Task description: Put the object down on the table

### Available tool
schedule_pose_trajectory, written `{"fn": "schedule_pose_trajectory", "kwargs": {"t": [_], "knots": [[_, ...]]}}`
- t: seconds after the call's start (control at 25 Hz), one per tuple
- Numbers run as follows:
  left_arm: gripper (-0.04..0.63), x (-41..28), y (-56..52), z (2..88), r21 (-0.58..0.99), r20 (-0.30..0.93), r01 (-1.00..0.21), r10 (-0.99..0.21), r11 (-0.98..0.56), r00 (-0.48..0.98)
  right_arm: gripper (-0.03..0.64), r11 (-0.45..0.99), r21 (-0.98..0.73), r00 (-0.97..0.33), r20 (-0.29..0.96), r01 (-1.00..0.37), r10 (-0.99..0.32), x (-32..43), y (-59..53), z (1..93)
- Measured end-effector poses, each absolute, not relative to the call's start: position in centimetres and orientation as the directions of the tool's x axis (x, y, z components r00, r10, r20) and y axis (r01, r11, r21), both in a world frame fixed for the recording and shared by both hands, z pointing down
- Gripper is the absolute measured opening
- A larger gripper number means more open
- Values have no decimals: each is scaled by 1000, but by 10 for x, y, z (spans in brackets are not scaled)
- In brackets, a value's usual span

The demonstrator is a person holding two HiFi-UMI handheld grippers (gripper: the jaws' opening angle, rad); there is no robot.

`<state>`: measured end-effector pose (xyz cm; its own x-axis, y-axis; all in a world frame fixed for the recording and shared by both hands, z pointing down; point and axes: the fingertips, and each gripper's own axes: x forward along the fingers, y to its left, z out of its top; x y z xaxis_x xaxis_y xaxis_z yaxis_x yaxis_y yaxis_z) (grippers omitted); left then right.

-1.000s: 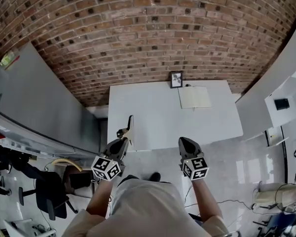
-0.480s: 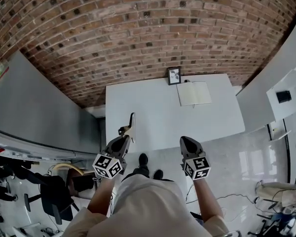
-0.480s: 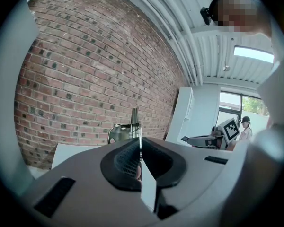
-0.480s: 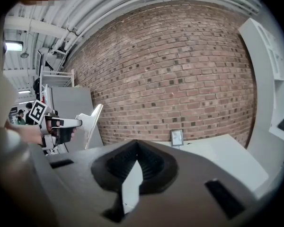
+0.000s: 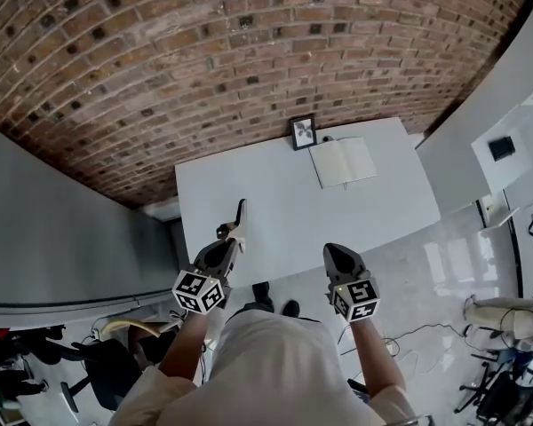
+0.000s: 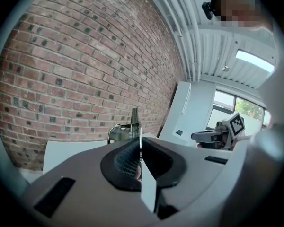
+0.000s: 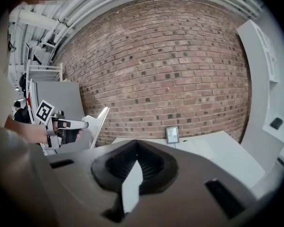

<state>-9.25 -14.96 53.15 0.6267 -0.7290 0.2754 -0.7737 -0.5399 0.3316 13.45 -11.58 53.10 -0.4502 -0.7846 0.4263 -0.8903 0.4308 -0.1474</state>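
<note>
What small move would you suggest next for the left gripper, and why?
Probably ease the left gripper forward and down toward the white table: its jaws are shut on the thin metal piece, which looks held upright above the table's near edge, not resting on it.

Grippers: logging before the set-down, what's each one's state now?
Left gripper: closed on a thin metal plate.
Right gripper: closed, nothing in it.

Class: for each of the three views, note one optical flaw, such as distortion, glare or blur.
Head view: fisheye bends the brick wall courses into arcs, and the glossy floor shows glare. Left gripper view: dark rounded corners, overexposed window. Right gripper view: the same wall bulges outward.
</note>
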Motion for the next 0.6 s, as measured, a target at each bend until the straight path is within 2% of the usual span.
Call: {"fn": "schedule_pose_trajectory", "kwargs": {"t": [0.6], "knots": [[-5, -102, -254, 633, 457, 398, -696, -572, -554, 717, 3, 341, -153, -370, 513, -927, -775, 96, -178, 574]]}}
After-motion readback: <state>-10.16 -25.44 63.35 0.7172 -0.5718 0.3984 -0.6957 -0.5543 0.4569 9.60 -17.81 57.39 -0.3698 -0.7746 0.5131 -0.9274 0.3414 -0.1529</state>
